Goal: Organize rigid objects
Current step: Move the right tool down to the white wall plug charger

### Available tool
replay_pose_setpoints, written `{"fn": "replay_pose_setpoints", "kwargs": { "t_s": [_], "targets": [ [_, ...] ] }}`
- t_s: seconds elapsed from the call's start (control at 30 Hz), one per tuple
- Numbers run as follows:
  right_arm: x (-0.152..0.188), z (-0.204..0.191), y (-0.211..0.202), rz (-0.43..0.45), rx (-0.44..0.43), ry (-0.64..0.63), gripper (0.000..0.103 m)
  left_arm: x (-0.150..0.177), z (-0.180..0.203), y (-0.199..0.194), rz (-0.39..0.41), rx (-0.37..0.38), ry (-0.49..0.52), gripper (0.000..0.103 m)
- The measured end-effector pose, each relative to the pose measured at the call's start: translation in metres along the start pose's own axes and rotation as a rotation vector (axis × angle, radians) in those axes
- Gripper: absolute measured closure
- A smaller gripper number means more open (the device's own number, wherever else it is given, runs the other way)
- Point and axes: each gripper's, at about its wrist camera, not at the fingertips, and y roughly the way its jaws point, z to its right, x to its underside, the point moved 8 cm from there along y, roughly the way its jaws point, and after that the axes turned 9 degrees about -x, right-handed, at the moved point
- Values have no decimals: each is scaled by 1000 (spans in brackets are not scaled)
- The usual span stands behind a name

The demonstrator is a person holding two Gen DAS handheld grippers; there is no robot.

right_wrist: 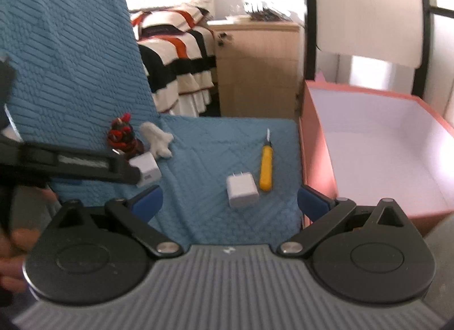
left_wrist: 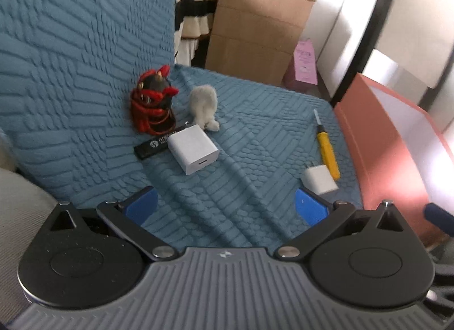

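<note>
On the blue quilted seat lie a large white charger (left_wrist: 193, 148), a black USB stick (left_wrist: 151, 146), a small white plug adapter (left_wrist: 320, 180) and a yellow screwdriver (left_wrist: 327, 149). My left gripper (left_wrist: 225, 208) is open and empty above the seat, short of the large charger. My right gripper (right_wrist: 229, 202) is open and empty, with the small adapter (right_wrist: 242, 190) just ahead between its fingers and the screwdriver (right_wrist: 266, 171) beside it. The large charger (right_wrist: 145, 171) is partly hidden by the left gripper's arm.
A pink box (right_wrist: 369, 145) with a white, empty inside stands right of the seat (left_wrist: 397, 137). A red-and-black plush toy (left_wrist: 153, 97) and a grey fluffy toy (left_wrist: 204, 105) lie by the backrest. A wooden cabinet (right_wrist: 255, 68) and a striped bed stand behind.
</note>
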Motion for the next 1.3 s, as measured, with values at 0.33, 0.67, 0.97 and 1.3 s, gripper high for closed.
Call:
{"fn": "replay_pose_setpoints", "kwargs": {
  "t_s": [0.33, 0.67, 0.97, 1.3],
  "targets": [
    [-18, -10, 37, 27, -10, -137, 30, -24, 7, 70, -57, 18, -59, 0],
    [7, 16, 103, -115, 40, -95, 39, -35, -10, 111, -66, -55, -118, 0],
    [14, 24, 132, -156, 18, -59, 38, -35, -32, 135, -108, -83, -214, 12],
    [23, 39, 152, -168, 74, -107, 38, -38, -32, 134, -68, -97, -200, 28]
  ]
}}
